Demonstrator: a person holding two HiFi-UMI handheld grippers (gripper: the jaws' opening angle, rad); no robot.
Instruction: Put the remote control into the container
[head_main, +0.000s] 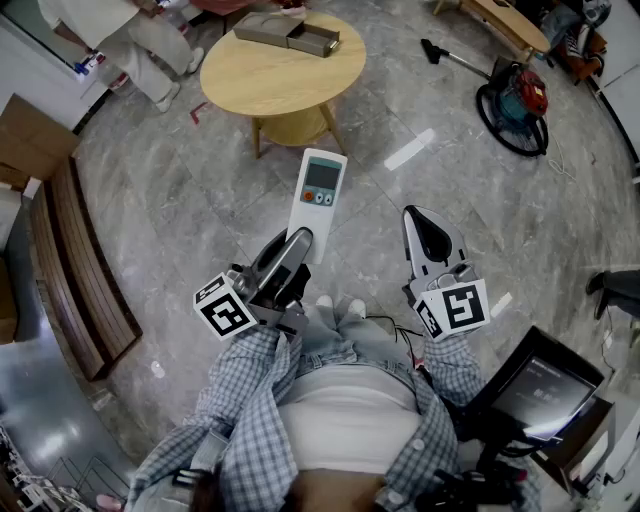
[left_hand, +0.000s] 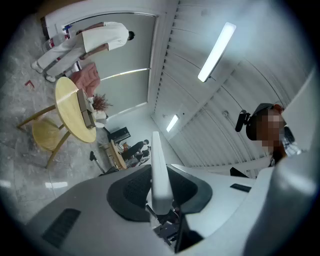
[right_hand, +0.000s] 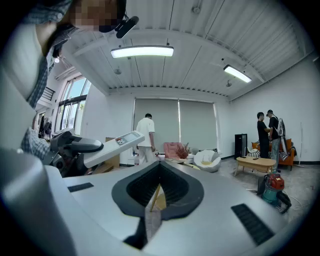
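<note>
My left tool (head_main: 298, 243) is clamped on the lower end of the remote (head_main: 320, 190), held above the floor short of the bench (head_main: 262, 80). The container (head_main: 288, 35) sits at the bench's far edge. My right tool (head_main: 428, 228) is closed and empty.

a round wood table (head_main: 270, 85) stands well ahead of the left claw (head_main: 298, 240), with a person in white (head_main: 130, 40) beyond it to the left and a long bench (head_main: 75, 270) far off to that claw's left. ahead and to the right of the right claw (head_main: 422, 216) a vacuum (head_main: 515, 100) lies on the stone floor (head_main: 200, 200), a pale strip (head_main: 410, 150) lies ahead of that claw, and a screen (head_main: 545, 392) sits behind it to the right. in the right gripper view two people (right_hand: 267, 131) stand by a low table (right_hand: 255, 161) far to the claw's right, under ceiling lights (right_hand: 142, 51).
</note>
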